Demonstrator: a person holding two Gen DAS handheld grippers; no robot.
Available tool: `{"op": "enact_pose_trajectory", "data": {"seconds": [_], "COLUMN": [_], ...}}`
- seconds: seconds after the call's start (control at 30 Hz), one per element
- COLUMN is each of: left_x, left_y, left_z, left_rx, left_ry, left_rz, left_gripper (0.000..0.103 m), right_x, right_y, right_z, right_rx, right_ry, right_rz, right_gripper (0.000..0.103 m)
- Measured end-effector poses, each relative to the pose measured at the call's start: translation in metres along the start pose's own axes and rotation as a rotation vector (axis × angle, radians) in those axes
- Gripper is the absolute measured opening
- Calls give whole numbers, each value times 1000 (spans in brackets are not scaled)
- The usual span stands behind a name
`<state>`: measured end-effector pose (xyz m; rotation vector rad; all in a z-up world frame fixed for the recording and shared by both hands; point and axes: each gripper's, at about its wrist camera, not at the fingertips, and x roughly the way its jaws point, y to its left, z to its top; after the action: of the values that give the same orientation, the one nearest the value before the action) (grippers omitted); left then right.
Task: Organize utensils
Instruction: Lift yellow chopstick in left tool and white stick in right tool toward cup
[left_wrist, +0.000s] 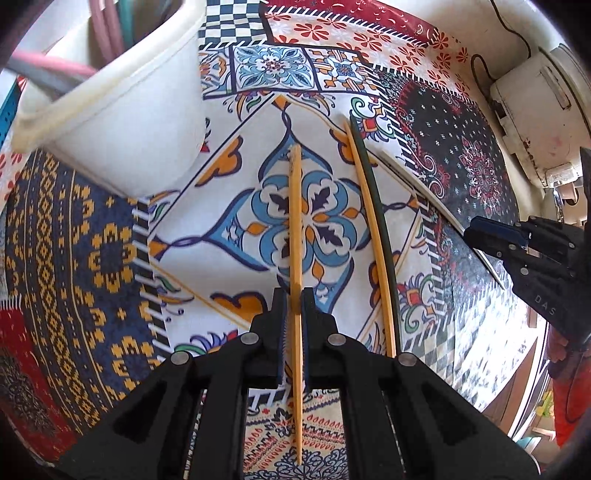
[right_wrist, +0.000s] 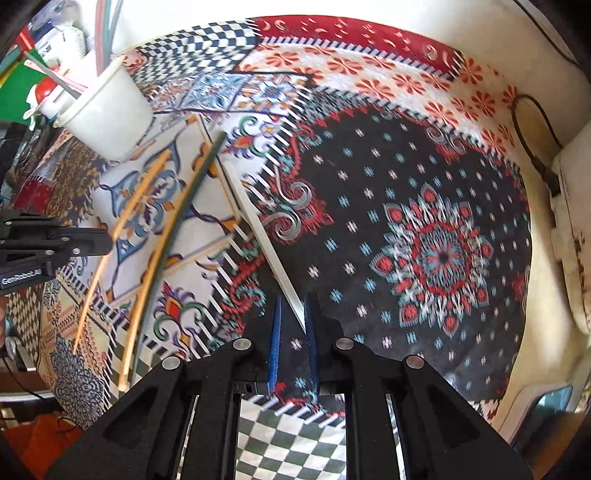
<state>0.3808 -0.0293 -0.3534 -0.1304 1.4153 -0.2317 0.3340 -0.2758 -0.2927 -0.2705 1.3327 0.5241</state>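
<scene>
Left gripper (left_wrist: 294, 306): closed on a yellow chopstick (left_wrist: 295, 229) that runs forward between its pads.
Right gripper (right_wrist: 293, 325): narrowly parted around the near end of a white chopstick (right_wrist: 258, 236) — whether the pads touch it, I cannot tell.
Loose pair: a second yellow chopstick (left_wrist: 369, 229) and a dark green chopstick (left_wrist: 375, 206) lie side by side, touching, on the patterned desk (left_wrist: 92, 236).
White cup (left_wrist: 122, 122): stands far-left on the desk — pink and green sticks inside.
</scene>
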Motion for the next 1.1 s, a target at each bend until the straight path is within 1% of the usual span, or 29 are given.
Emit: {"op": "enact_pose_trajectory", "data": {"seconds": [0.07, 0.27, 0.4, 0.43, 0.6, 0.63, 0.7, 0.87, 0.93, 1.0, 1.1], "left_x": [1, 6, 9, 9, 10, 10, 11, 13, 14, 16, 16], "left_y": [-1, -6, -10, -11, -13, -13, -16, -23, -24, -26, -23], "left_z": [6, 18, 25, 26, 36, 37, 38, 39, 40, 42, 42], "left_rx": [6, 27, 44, 49, 68, 76, 93, 127, 130, 126, 93], "left_ry": [4, 0, -2, -1, 5, 4, 1, -6, -5, -6, 1], "left_rz": [2, 11, 20, 21, 17, 21, 31, 56, 57, 52, 49], "left_gripper": [5, 6, 6, 6, 6, 6, 6, 6, 5, 5, 4], "right_x": [5, 24, 35, 40, 45, 42, 44, 47, 48, 49, 49], "right_y": [3, 20, 31, 36, 43, 39, 40, 28, 28, 31, 31], "right_z": [9, 33, 44, 52, 61, 64, 71, 90, 94, 96, 92], "right_rx": [-11, -61, -89, -94, -111, -114, -104, -20, -8, -5, 2], "right_ry": [10, 38, 42, 41, 45, 46, 43, 33, 29, 28, 25], "right_rz": [15, 17, 28, 31, 51, 55, 68, 119, 111, 98, 95], "right_gripper": [12, 12, 12, 12, 12, 12, 12, 12, 9, 9, 6]}}
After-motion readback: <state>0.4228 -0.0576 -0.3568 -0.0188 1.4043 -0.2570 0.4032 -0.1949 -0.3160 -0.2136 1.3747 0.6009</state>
